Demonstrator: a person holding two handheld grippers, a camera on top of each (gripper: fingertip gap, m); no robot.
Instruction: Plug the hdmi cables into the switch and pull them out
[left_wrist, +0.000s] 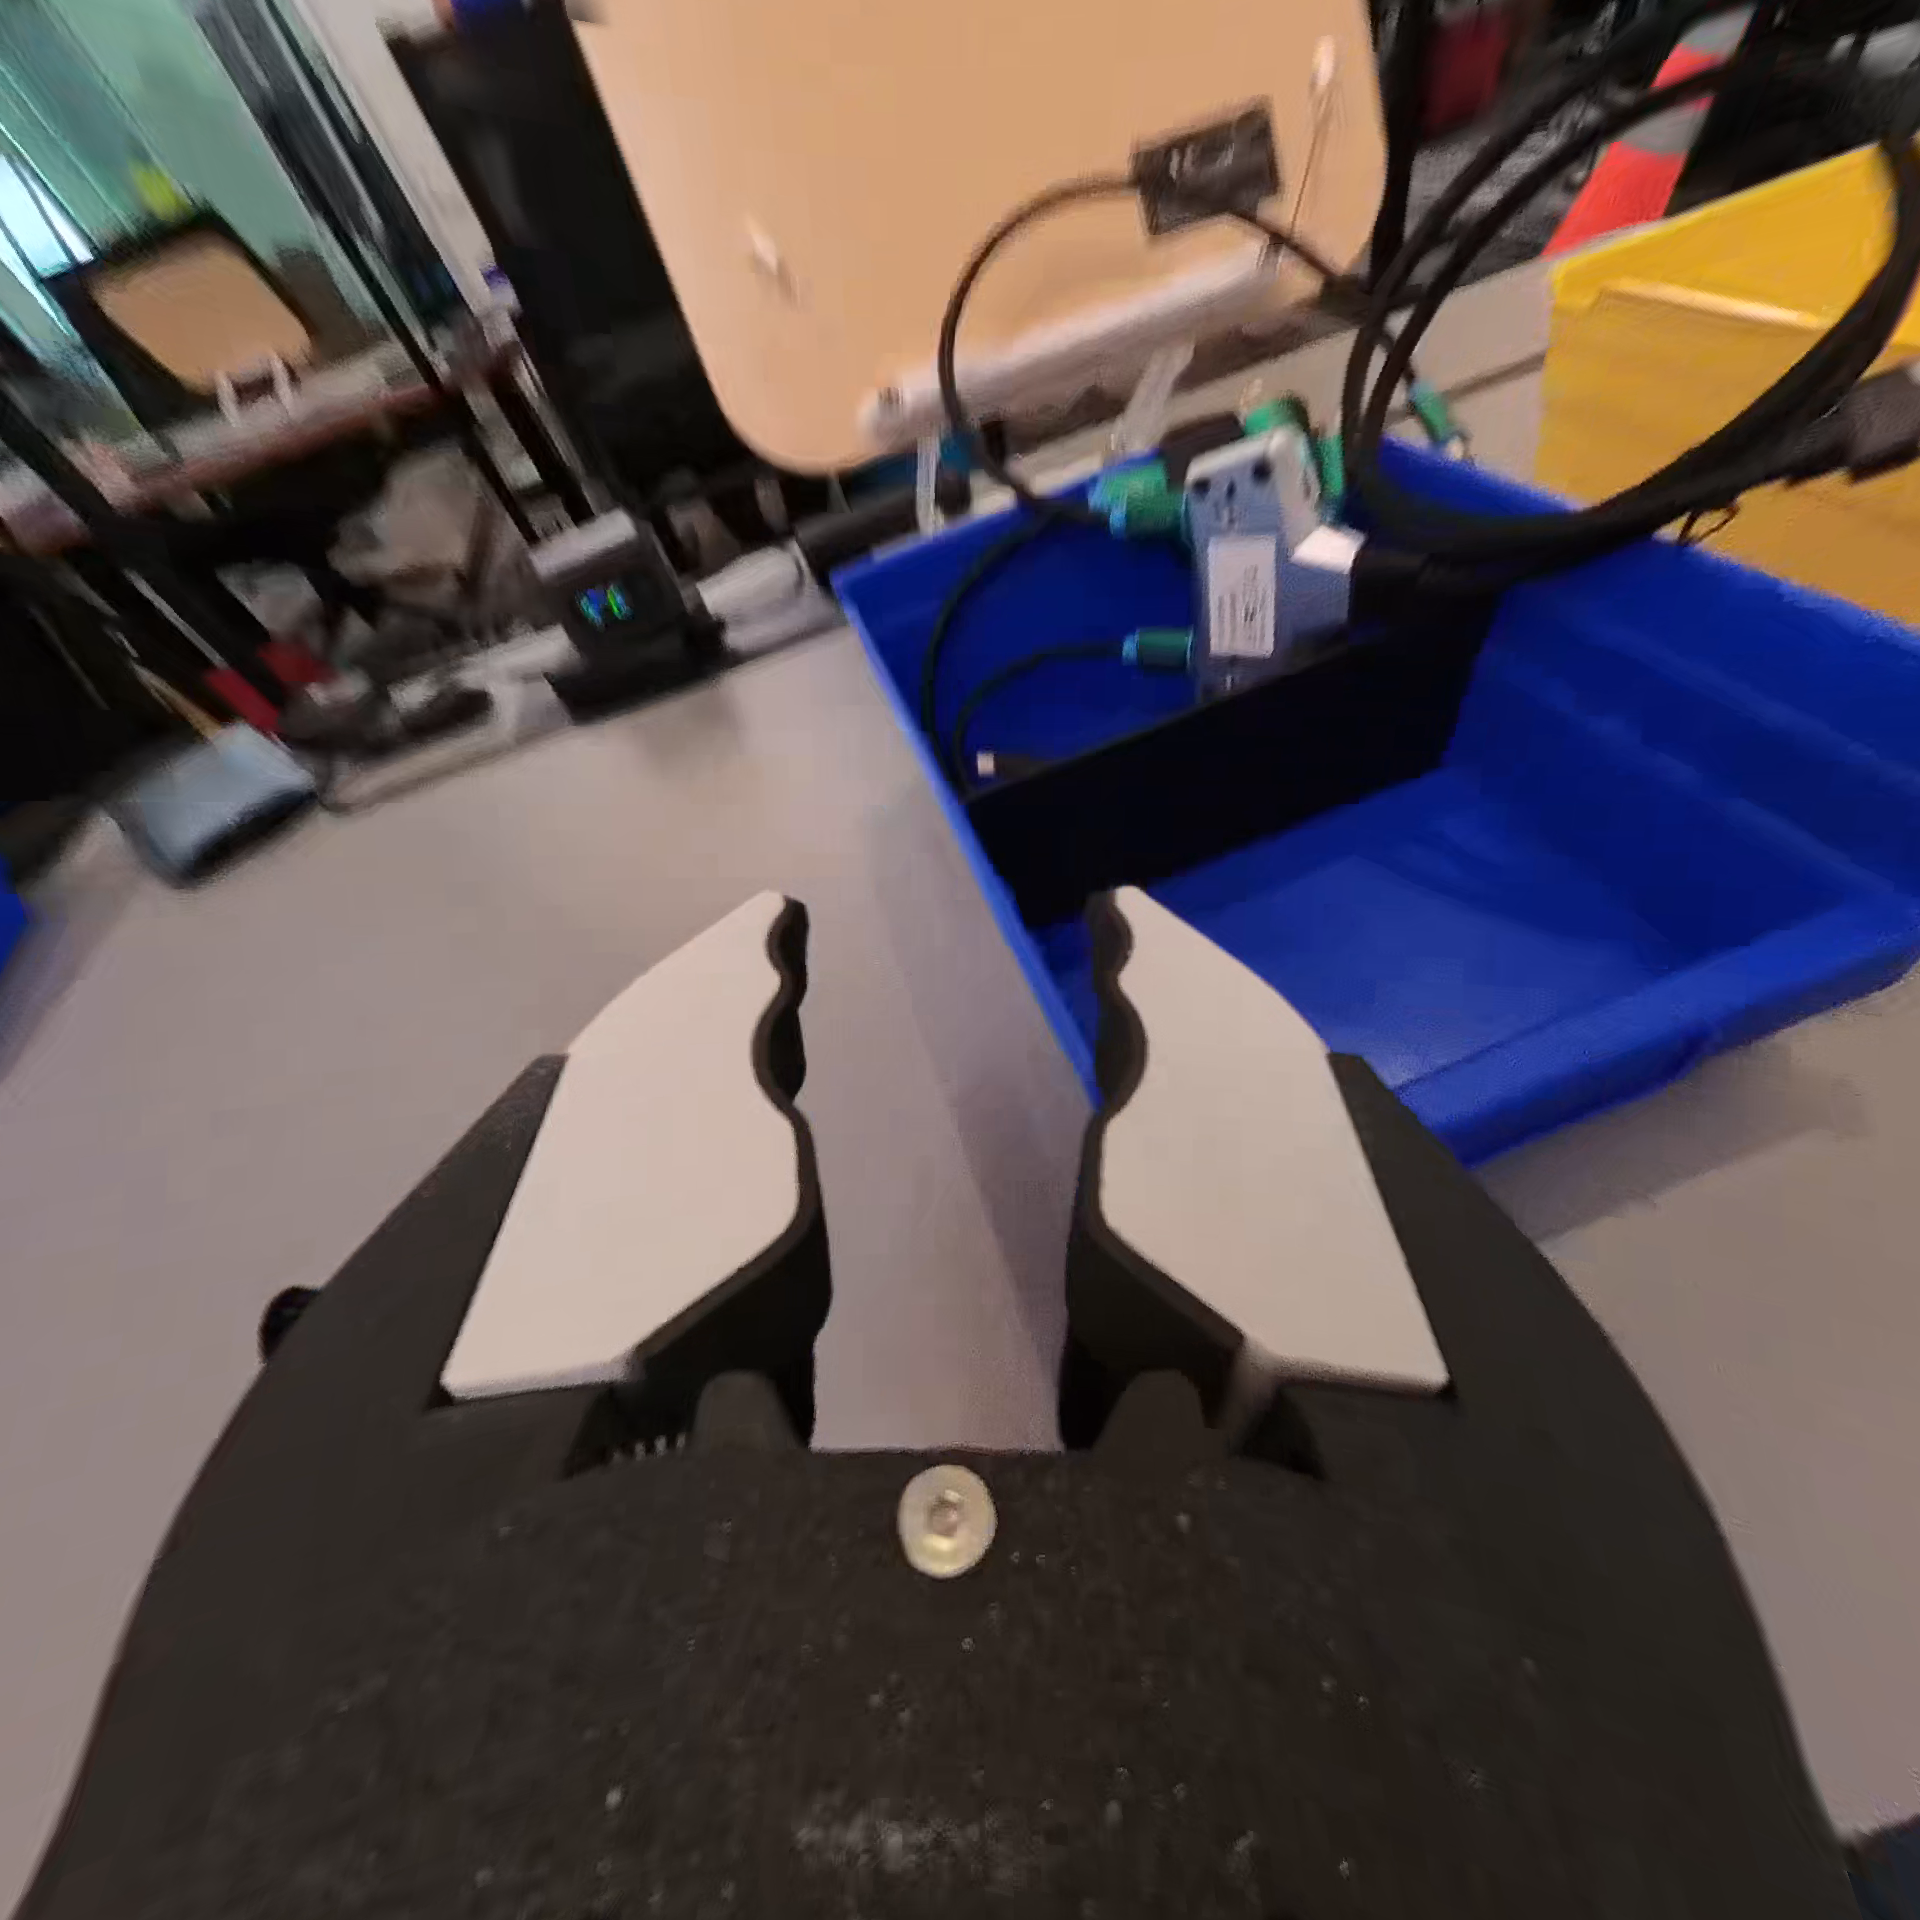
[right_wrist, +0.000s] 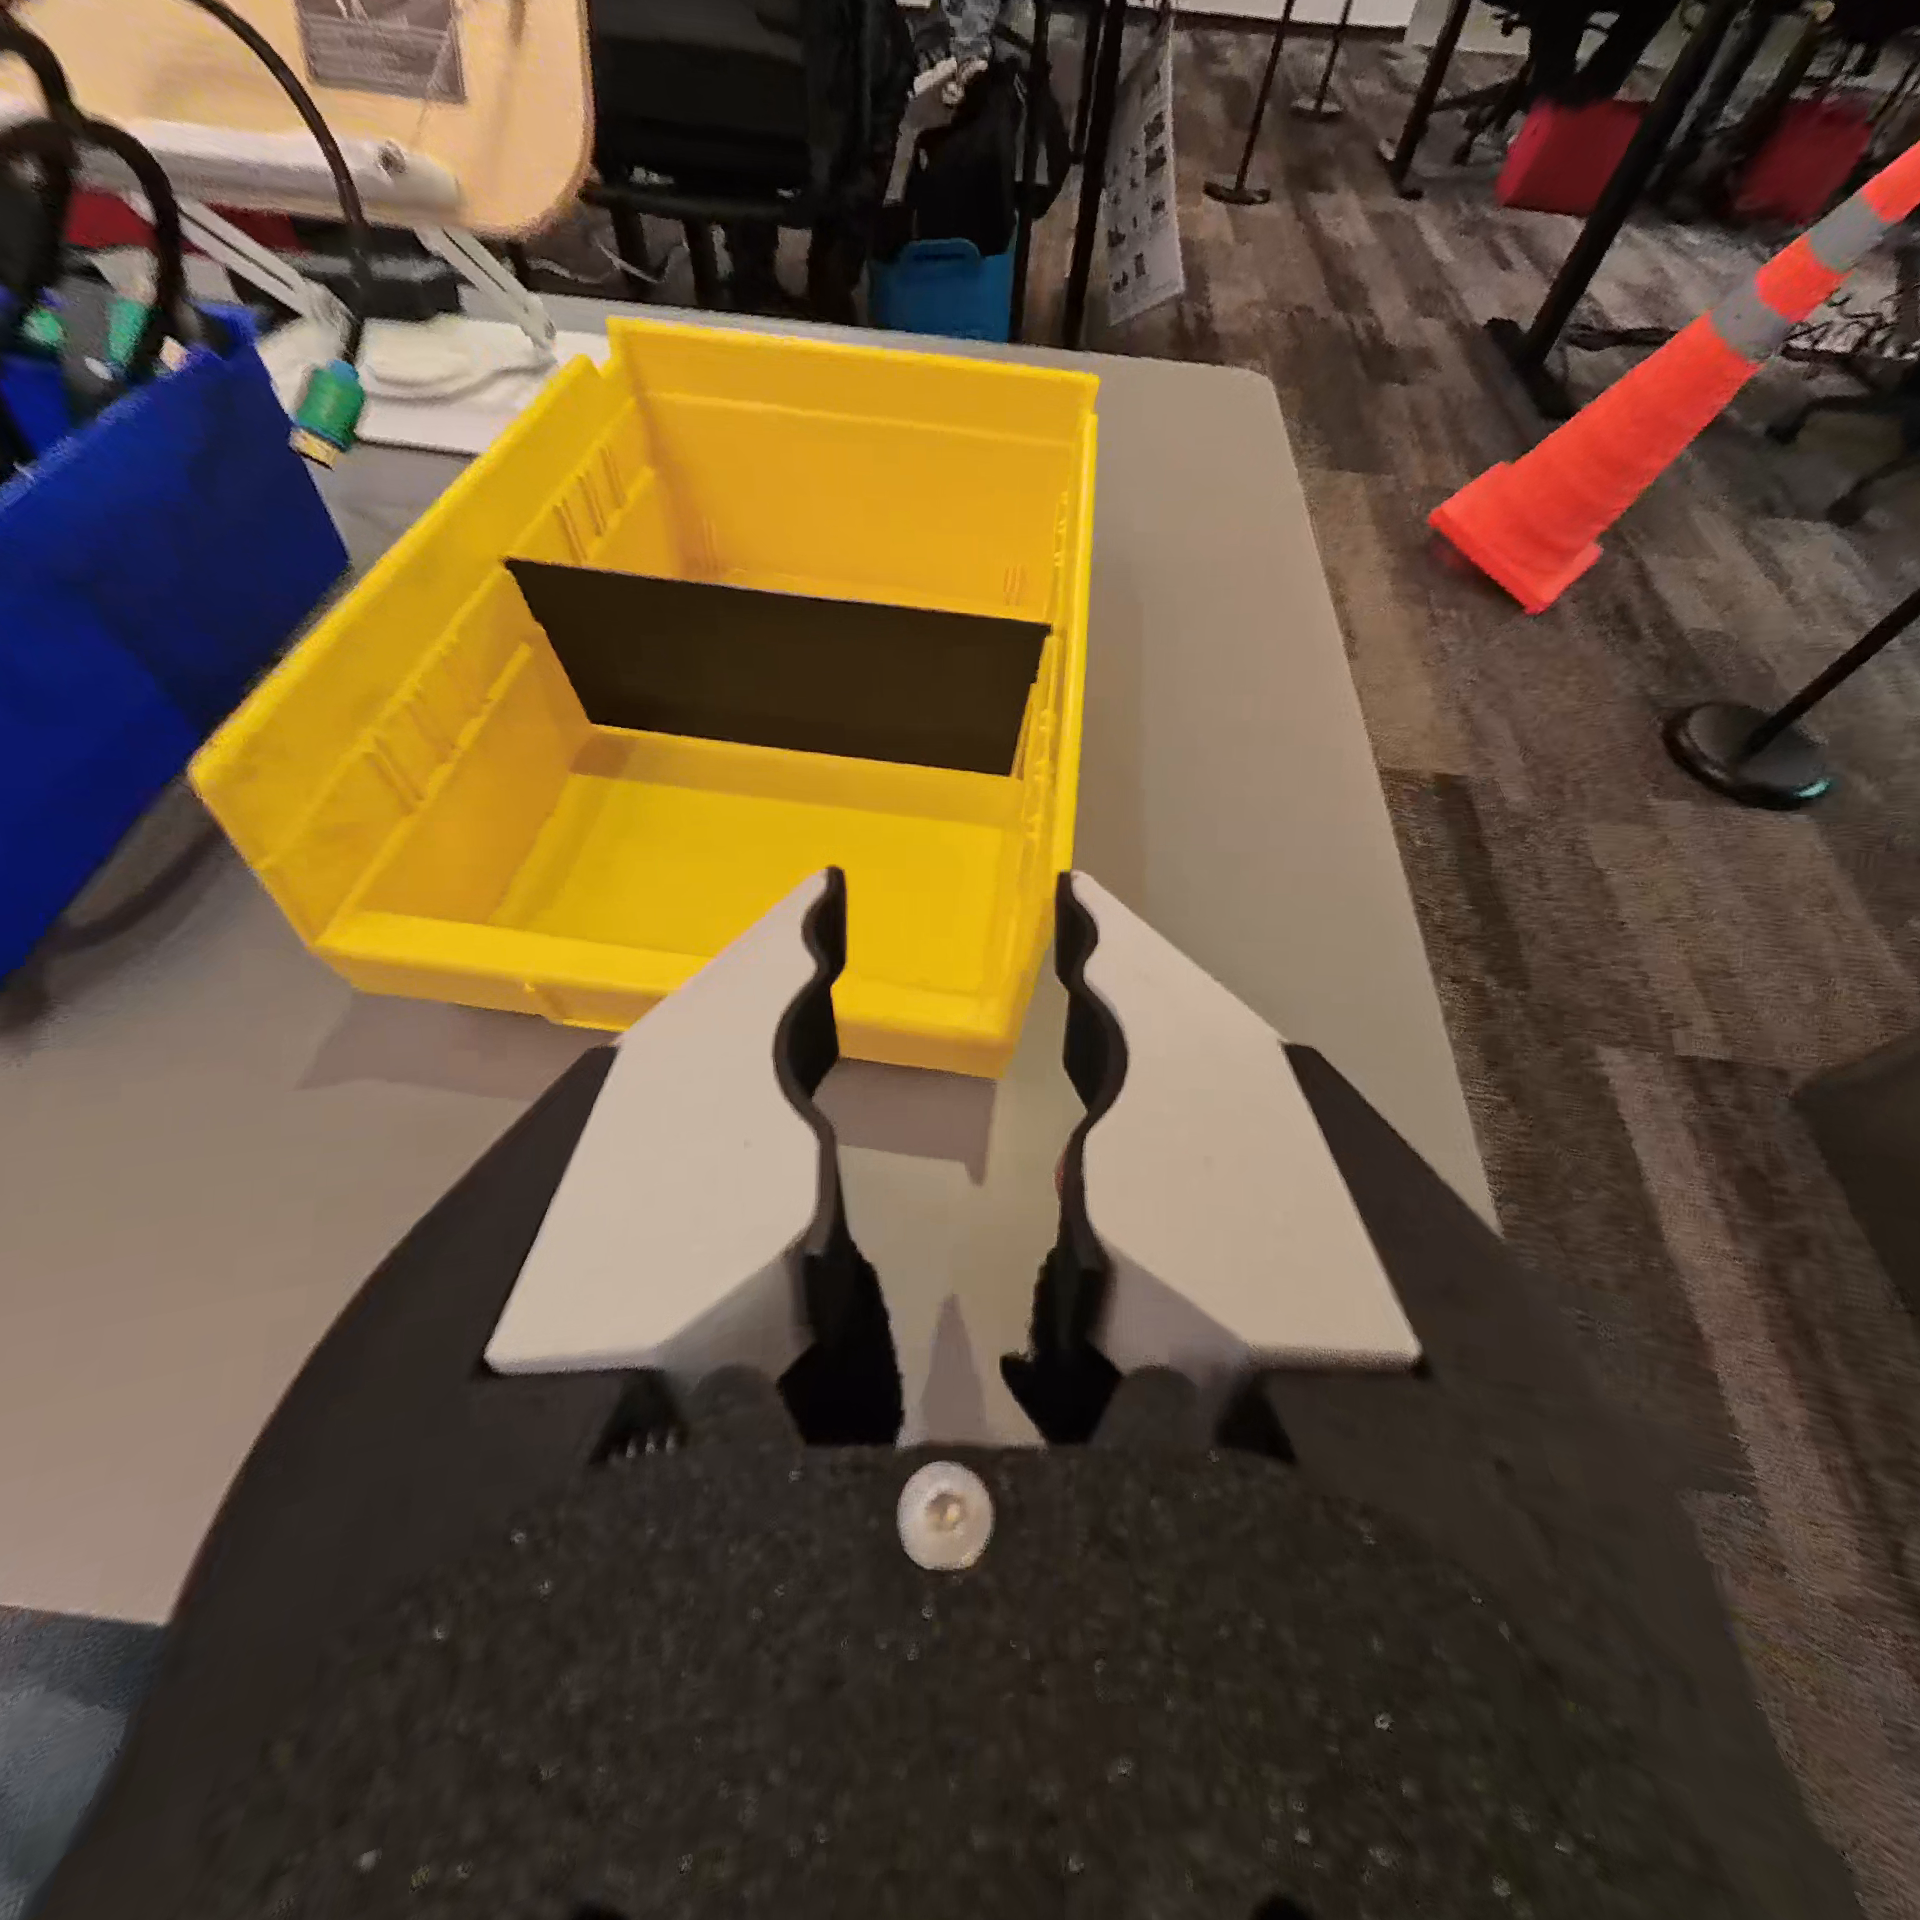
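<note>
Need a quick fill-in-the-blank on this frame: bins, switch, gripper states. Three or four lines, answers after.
1. The switch with its cables sits in the far compartment of the ____ bin.
2. Each bin is split by a ____ divider.
3. The yellow bin holds ____.
4. The left gripper and right gripper are both open and hold ____.

Missing words: blue; black; nothing; nothing
</note>
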